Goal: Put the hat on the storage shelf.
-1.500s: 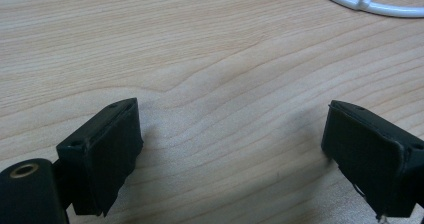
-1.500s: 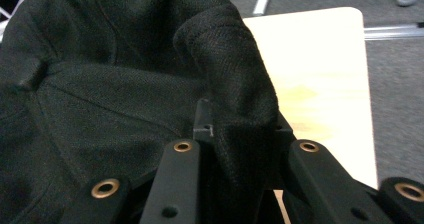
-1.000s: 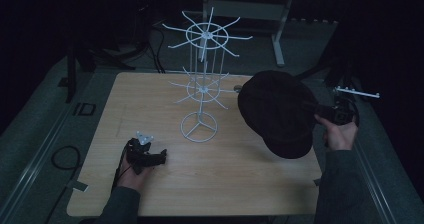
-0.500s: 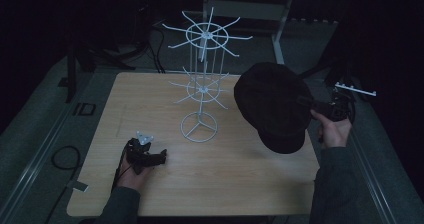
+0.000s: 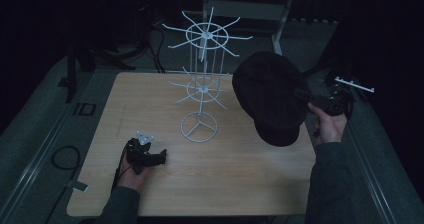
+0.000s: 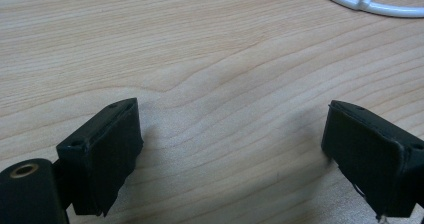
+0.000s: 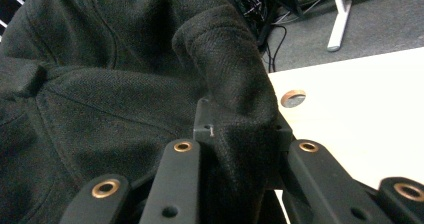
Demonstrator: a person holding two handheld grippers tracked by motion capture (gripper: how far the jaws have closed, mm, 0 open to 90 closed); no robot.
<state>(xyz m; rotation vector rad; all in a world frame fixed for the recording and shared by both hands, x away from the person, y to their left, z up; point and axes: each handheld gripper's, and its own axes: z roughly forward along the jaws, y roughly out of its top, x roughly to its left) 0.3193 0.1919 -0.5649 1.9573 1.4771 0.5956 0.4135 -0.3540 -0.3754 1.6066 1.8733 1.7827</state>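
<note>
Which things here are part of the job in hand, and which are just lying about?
In the job:
- dark woven fabric cap, clamped in the right claw
- white wire two-tier display stand, probably where the cap goes

Lying about:
- left claw, open, resting on the light wooden table
- black cables on the floor

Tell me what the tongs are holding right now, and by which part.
The right tongs pinch the black cap by a fold of fabric at its edge. The left tongs are open, holding nothing.
</note>
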